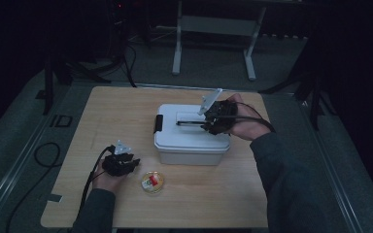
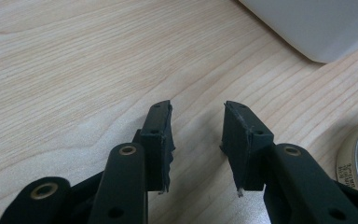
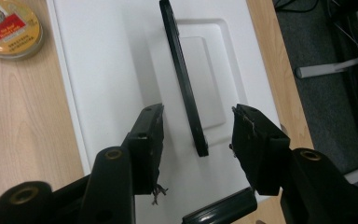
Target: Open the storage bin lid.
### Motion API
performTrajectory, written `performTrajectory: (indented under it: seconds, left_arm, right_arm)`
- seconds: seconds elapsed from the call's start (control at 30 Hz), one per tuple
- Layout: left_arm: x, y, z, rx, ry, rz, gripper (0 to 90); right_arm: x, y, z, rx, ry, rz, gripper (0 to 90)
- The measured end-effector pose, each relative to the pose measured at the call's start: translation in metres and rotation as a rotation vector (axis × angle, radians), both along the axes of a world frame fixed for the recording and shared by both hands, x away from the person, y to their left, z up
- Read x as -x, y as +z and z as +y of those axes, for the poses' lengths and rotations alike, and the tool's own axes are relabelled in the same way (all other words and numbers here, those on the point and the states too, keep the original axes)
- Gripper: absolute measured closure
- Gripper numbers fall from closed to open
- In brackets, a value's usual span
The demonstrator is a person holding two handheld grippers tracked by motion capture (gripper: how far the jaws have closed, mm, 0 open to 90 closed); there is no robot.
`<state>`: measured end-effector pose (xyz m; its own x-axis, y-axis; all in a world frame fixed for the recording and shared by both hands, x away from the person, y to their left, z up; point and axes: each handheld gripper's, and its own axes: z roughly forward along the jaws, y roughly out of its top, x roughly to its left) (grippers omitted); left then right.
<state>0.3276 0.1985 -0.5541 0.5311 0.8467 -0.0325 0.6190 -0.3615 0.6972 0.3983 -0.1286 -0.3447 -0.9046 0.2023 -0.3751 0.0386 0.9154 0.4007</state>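
While the right gripper (image 1: 212,118) hovered over the white box (image 1: 193,141) near the middle of the desk (image 1: 126,107), its fingers (image 3: 147,140) stood released on either side of the box's black handle (image 3: 182,77). That handle lay along a shallow recess in the lid, and the near end of it sat between the two fingers without either pad pressing on it. A black latch (image 1: 158,123) showed on the left end of the box in the high view. The person's right hand (image 1: 245,121) gripped the tool from the box's right side, with the sleeve reaching in from the lower right.

The left gripper (image 1: 126,162) rested low over the desk, near the front left corner of the box and apart from it. Its fingers (image 2: 161,140) were released, with bare wood in the gap between them. Just to the right of that gripper lay a small round yellow tin (image 1: 152,182) with a red label, flat on the desk and in front of the box. The tin's edge also showed at the right border of the left gripper view.
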Motion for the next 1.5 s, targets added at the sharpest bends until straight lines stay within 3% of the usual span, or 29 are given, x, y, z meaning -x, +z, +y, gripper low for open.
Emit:
performTrajectory:
  seconds: [0.43,1.1,1.5]
  left_arm:
    - [0.000,0.000,0.000,-0.001,-0.004,-0.001,62.2]
    - [0.000,-0.001,0.000,0.002,-0.003,-0.003,61.6]
    - [0.000,-0.001,0.000,0.004,-0.004,-0.004,61.4]
  right_arm:
    - [-0.006,-0.001,0.024,0.093,0.061,0.010,55.1]
    - [-0.011,-0.010,0.048,0.164,0.102,0.023,60.3]
    - [-0.016,-0.020,0.059,0.248,0.107,0.023,63.3]
